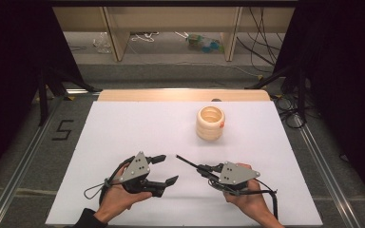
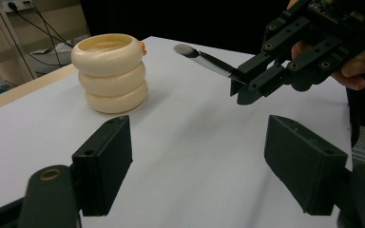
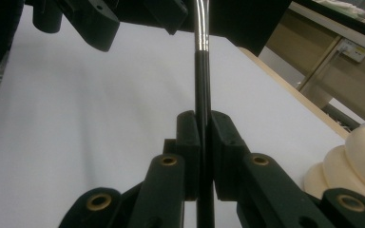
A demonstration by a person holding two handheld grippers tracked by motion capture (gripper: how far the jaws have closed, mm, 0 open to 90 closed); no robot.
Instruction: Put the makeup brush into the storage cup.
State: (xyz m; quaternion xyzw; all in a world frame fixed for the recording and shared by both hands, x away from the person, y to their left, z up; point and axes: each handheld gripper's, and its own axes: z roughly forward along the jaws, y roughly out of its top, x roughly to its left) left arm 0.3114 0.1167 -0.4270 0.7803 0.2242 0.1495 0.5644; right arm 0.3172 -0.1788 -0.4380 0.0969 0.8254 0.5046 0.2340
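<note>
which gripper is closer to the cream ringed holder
Right. The right gripper, shut on a thin brush, sits below the cream ringed holder in the high view. The left gripper, open and empty, is lower left and farther off.

ringed holder (image 1: 210, 123) stands on the desk (image 1: 123, 128), far and right of centre. left gripper (image 1: 163, 169) near-left, right gripper (image 1: 203, 169) near-right; the brush (image 1: 186, 161) lies between them, nearer than the holder.

Left gripper (image 1: 167, 168) rests low with jaws wide apart; right gripper (image 1: 202, 169) has jaws clamped together.
</note>
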